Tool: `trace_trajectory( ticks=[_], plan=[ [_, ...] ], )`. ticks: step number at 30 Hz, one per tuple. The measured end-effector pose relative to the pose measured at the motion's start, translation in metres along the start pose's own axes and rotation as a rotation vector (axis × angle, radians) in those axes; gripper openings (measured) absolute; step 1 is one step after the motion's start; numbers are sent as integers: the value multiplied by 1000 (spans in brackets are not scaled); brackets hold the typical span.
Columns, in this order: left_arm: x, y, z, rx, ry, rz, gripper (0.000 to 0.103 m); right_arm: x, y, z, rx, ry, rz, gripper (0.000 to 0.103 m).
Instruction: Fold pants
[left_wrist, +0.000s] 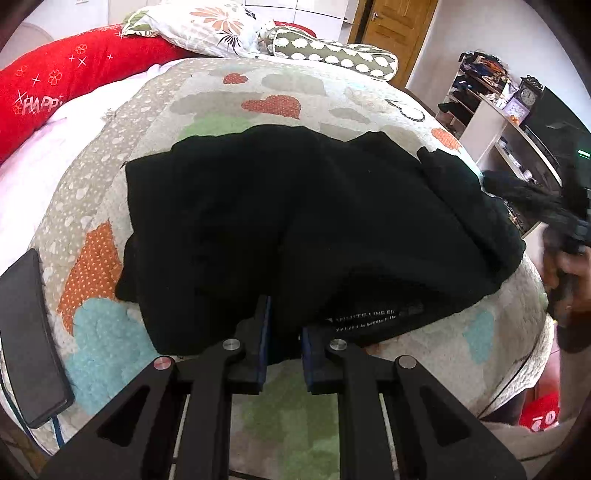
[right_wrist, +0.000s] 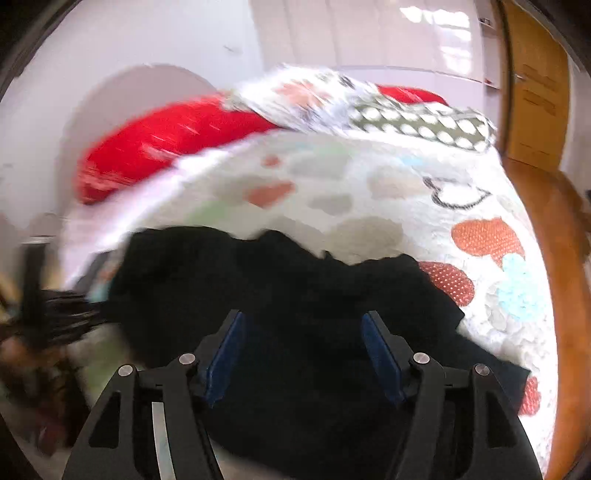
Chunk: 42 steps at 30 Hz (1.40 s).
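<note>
Black pants (left_wrist: 295, 221) lying bunched on patterned quilt (left_wrist: 236, 96).
L gripper (left_wrist: 284, 332) pinching pants' near edge; R gripper (right_wrist: 303, 354) hovering w/ jaws apart, gripping nothing.

Black pants (left_wrist: 314, 221) on a cream quilt (left_wrist: 258, 85) patched orange, green, blue; red pillow (left_wrist: 74, 74).

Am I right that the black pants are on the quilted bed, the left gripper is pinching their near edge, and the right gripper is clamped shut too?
Not quite. The right gripper is open, its blue pads apart above the black pants, as the right wrist view shows. The rest holds: pants on the quilted bed, left gripper pinching their near edge.
</note>
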<state>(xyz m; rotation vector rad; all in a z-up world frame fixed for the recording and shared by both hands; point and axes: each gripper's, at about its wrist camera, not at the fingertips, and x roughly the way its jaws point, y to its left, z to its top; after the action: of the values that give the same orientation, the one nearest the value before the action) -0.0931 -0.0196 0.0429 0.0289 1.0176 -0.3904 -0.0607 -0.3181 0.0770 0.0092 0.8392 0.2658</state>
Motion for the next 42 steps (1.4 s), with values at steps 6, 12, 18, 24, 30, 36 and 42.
trace_trajectory(
  ticks=[6,12,18,24,30,36,42],
  plan=[
    [-6,-1,0,2,-9,11,12,66,-1,8,-21,91,-92,6],
    [-9,5,-6,-21,-23,-7,14,-64,-65,-9,218,-145,41,5],
    [-7,6,-6,-35,-20,-5,14,-79,-138,-91,437,38,-139,27],
    [-19,7,-5,-19,-21,14,16,-122,-142,-90,450,-50,-208,30],
    [-42,3,-9,-13,-41,28,22,-82,-64,-24,191,-73,49,48],
    [-73,19,-12,-43,-82,84,28,4,43,42,-32,-41,286,48],
    [-76,58,-17,-163,-96,118,50,67,160,76,-322,21,387,61]
  ],
)
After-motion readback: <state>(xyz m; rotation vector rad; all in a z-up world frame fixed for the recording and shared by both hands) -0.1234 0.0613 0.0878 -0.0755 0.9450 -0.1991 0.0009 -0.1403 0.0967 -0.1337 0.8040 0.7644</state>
